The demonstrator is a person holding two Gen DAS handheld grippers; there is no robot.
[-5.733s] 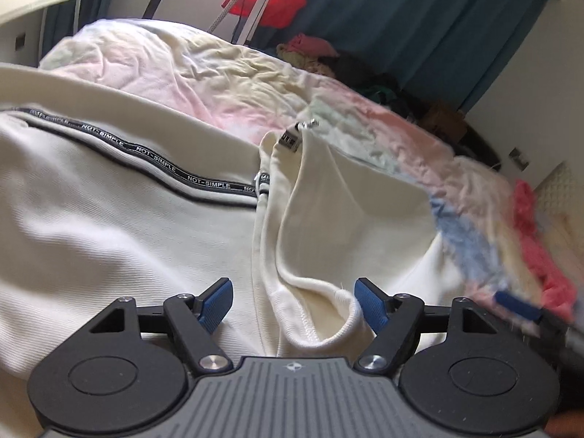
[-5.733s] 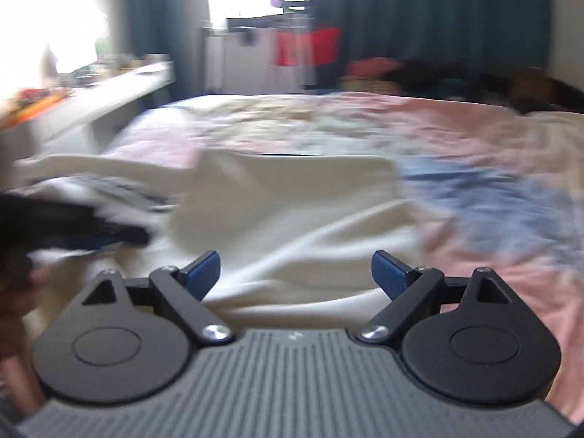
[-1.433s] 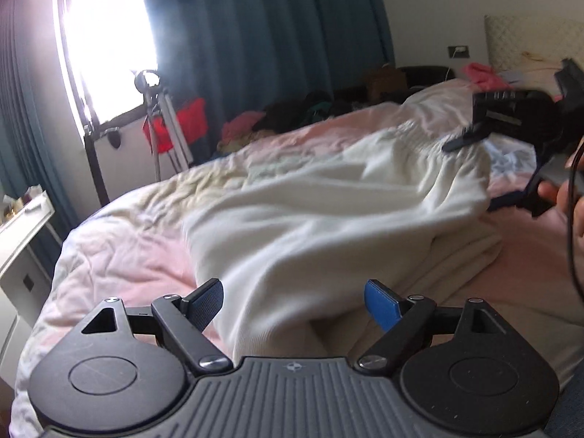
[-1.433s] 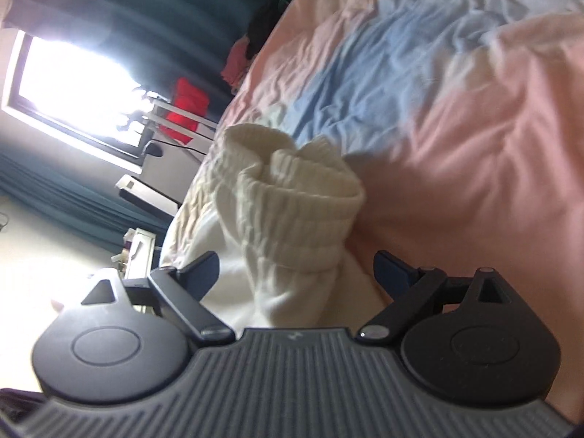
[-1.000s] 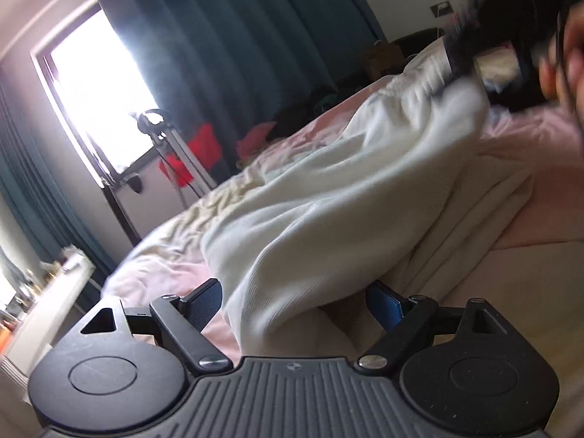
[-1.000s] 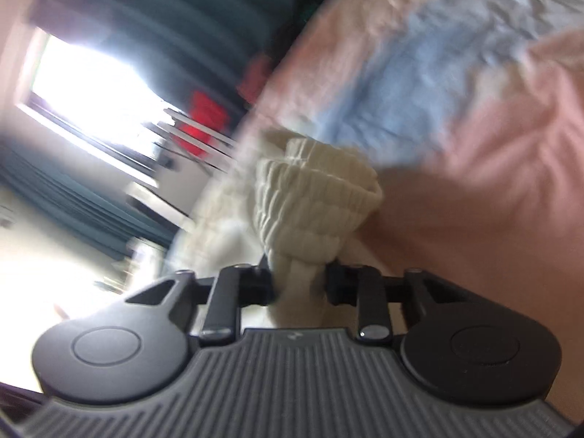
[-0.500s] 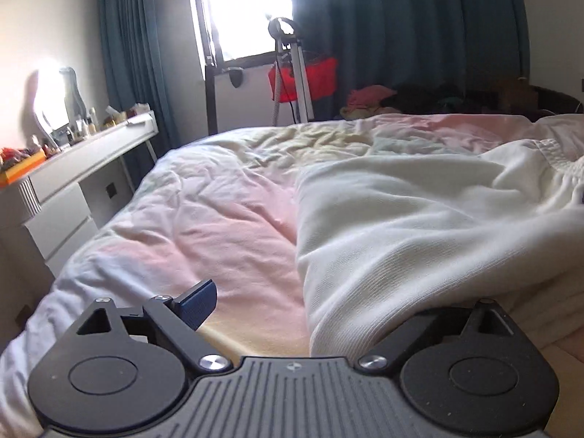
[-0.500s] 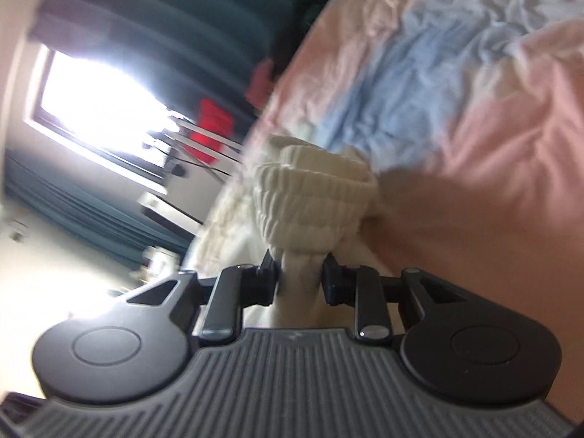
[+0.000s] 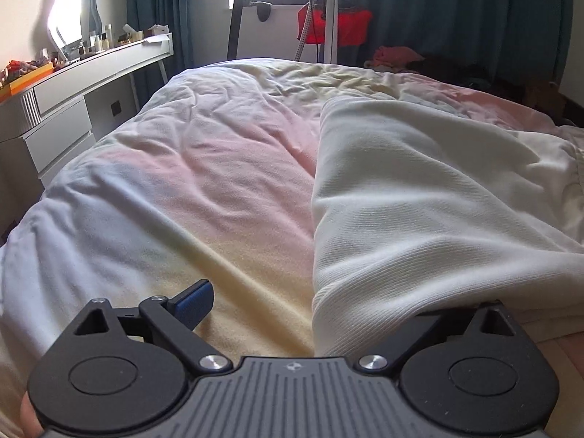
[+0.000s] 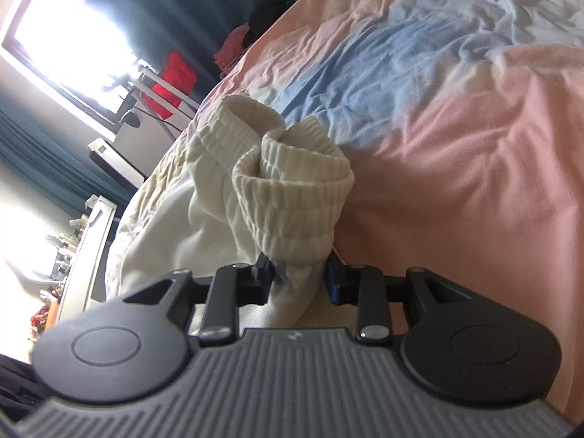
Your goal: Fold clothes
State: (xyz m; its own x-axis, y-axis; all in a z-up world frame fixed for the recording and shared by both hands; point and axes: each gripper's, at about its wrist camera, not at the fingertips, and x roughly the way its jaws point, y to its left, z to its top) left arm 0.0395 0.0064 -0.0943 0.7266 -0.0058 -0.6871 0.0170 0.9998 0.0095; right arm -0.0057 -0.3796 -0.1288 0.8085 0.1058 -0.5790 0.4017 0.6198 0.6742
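Observation:
A cream white garment (image 9: 419, 200) lies on the bed, spread along the right half of the left wrist view. My left gripper (image 9: 314, 303) is open; its left fingertip (image 9: 195, 301) shows, and the garment's folded edge drapes over and hides the right one. In the right wrist view my right gripper (image 10: 297, 279) is shut on the garment (image 10: 292, 197) just below its bunched ribbed cuffs, which stand up in front of the fingers.
The bed has a wrinkled pastel duvet (image 9: 189, 168) in pink, yellow and blue (image 10: 474, 127). A white dresser (image 9: 65, 109) stands at the left. A stand with a red cloth (image 9: 335, 29), dark curtains and a clothes pile are beyond the bed's far end.
My right gripper shut on the garment's ribbed cuffs about a second ago and still holds them. My left gripper swung left along the garment's edge; the fabric now covers its right finger.

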